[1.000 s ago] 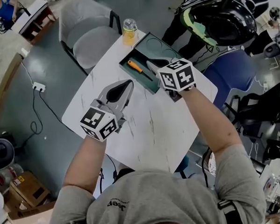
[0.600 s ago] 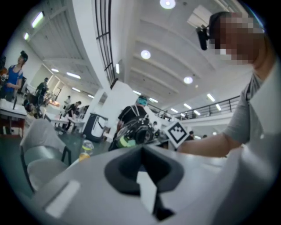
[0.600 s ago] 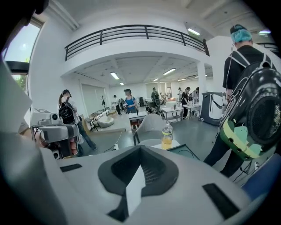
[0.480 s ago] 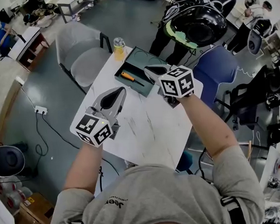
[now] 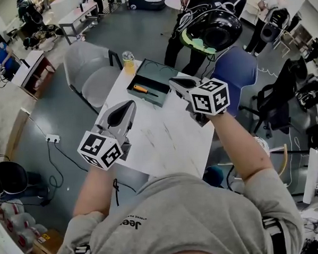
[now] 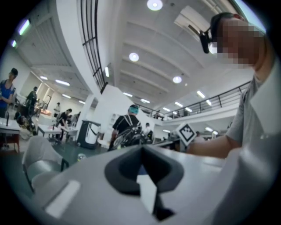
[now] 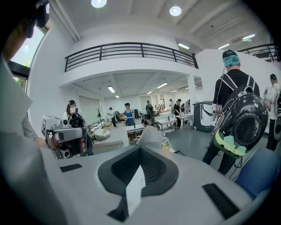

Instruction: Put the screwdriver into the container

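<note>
An orange-handled screwdriver [image 5: 141, 89] lies inside the dark green container [image 5: 160, 71] at the far end of the white table [image 5: 165, 144]. My left gripper [image 5: 130, 104] is held over the table's left side, short of the container, shut and empty. My right gripper [image 5: 173, 82] is raised by the container's right end, shut with nothing in it. In the left gripper view the jaws [image 6: 141, 150] meet at the tip and point across the room. The right gripper view shows closed jaws [image 7: 139, 150] too, aimed level over the hall.
A yellow-filled bottle [image 5: 128, 60] stands at the table's far corner, also seen in the right gripper view [image 7: 165, 144]. A grey chair [image 5: 90, 70] stands at the left, a blue chair [image 5: 235, 72] at the right. A person with a black pack [image 5: 209, 24] stands behind the table.
The right gripper has drawn back from over the container to its right end. Both grippers sit higher and the head view has pulled back. The screwdriver has stayed in the container.
</note>
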Action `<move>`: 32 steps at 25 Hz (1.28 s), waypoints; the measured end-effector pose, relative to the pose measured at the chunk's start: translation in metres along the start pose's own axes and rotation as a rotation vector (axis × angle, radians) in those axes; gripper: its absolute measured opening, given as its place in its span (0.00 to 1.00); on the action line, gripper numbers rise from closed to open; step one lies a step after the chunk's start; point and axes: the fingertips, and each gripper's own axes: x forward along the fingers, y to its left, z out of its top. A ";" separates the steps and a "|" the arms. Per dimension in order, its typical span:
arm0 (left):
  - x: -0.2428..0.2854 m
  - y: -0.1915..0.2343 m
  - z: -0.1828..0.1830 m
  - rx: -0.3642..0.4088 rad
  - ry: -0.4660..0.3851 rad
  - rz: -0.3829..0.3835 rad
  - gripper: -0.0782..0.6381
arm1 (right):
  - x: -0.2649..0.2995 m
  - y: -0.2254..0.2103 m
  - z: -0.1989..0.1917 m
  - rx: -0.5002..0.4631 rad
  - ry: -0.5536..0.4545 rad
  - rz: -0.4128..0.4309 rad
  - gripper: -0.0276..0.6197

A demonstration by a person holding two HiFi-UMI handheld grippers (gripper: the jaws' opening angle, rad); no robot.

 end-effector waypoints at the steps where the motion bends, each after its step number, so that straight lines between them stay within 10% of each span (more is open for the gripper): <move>1: -0.003 -0.006 0.003 0.001 0.001 0.003 0.11 | -0.009 0.002 0.001 0.001 -0.008 0.002 0.06; 32: 0.023 -0.209 -0.018 -0.007 -0.002 0.298 0.11 | -0.226 -0.037 -0.059 -0.024 -0.130 0.246 0.06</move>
